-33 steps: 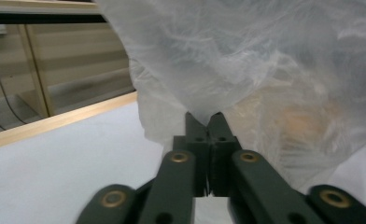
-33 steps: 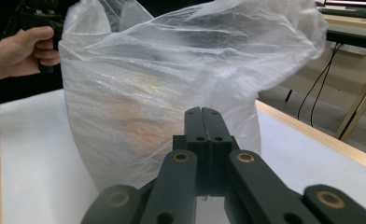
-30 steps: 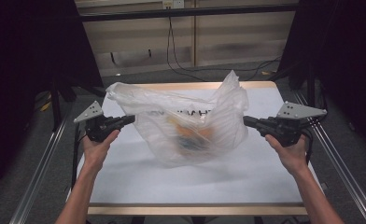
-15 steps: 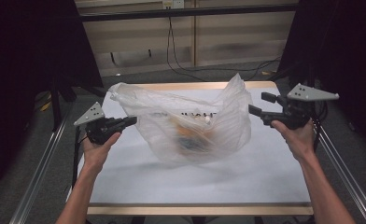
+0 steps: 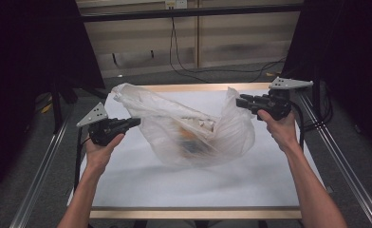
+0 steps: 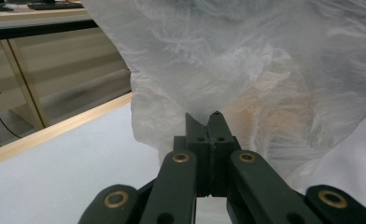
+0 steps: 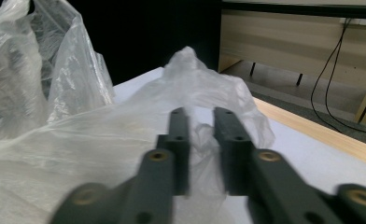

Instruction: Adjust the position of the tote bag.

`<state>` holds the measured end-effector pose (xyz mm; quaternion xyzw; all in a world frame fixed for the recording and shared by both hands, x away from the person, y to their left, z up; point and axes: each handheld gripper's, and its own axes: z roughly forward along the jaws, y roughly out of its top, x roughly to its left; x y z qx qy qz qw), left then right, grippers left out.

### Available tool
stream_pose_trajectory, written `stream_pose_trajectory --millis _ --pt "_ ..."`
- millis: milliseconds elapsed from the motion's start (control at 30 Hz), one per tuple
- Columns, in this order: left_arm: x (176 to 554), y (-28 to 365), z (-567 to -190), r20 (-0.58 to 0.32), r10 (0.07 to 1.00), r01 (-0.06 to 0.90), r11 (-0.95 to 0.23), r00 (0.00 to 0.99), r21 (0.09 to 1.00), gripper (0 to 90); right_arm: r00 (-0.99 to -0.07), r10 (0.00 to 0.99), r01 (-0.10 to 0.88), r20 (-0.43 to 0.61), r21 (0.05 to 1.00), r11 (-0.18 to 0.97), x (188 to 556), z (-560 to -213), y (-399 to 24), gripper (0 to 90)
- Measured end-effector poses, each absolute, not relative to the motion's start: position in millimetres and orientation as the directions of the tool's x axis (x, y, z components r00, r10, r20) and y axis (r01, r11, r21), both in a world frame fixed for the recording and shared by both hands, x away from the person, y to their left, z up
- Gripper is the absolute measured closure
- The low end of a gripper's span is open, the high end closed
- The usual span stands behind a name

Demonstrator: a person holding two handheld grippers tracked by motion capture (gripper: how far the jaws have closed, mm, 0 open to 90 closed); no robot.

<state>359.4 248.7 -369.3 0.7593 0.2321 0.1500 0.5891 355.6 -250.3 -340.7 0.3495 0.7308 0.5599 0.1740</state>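
A clear plastic bag (image 5: 193, 142) lies crumpled on the white table (image 5: 174, 187), with something orange and pale (image 5: 190, 135) blurred inside it. My left gripper (image 5: 135, 122) is shut on the bag's left edge, and the film (image 6: 265, 70) rises straight from its tips (image 6: 208, 117). My right gripper (image 5: 241, 99) is at the bag's raised right corner. Its jaws have just been closing and still stand slightly apart, with a fold of film (image 7: 200, 135) in the gap between them (image 7: 200, 114).
The table has a wooden rim (image 5: 193, 87) along its far edge, and metal rails (image 5: 338, 156) run down both sides. Cables (image 5: 184, 66) lie on the floor beyond it. Dark curtains stand to the left and right.
My right gripper let go of the bag's right end, opened wide, moved toward the far edge, then narrowed around the raised corner. The bag's top has sagged. The left hand stayed put.
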Motion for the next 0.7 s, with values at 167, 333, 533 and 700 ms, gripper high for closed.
stream_pose_trajectory --millis 167,333,533,700 --pt "361.8 253.1 -363.4 -0.050 0.568 0.177 -0.171 0.822 0.969 65.0 -0.701 0.706 0.279 0.105 0.951 0.135 347.0 -333.5 -250.0 90.0" --pt "366.2 252.4 -351.0 -0.042 0.573 0.161 -0.158 0.818 0.974 37.9 -0.699 0.710 0.242 0.083 0.962 0.126 339.9 -322.4 -252.7 90.0" --pt "375.7 255.0 -342.6 -0.066 0.581 0.169 -0.125 0.811 0.978 28.7 -0.692 0.719 0.207 0.060 0.971 0.118 332.9 -312.2 -255.4 90.0" --pt "381.1 238.1 -341.3 -0.038 0.530 0.169 -0.200 0.847 0.965 28.0 -0.707 0.705 0.185 0.053 0.976 0.112 330.3 -309.4 -251.0 90.0"
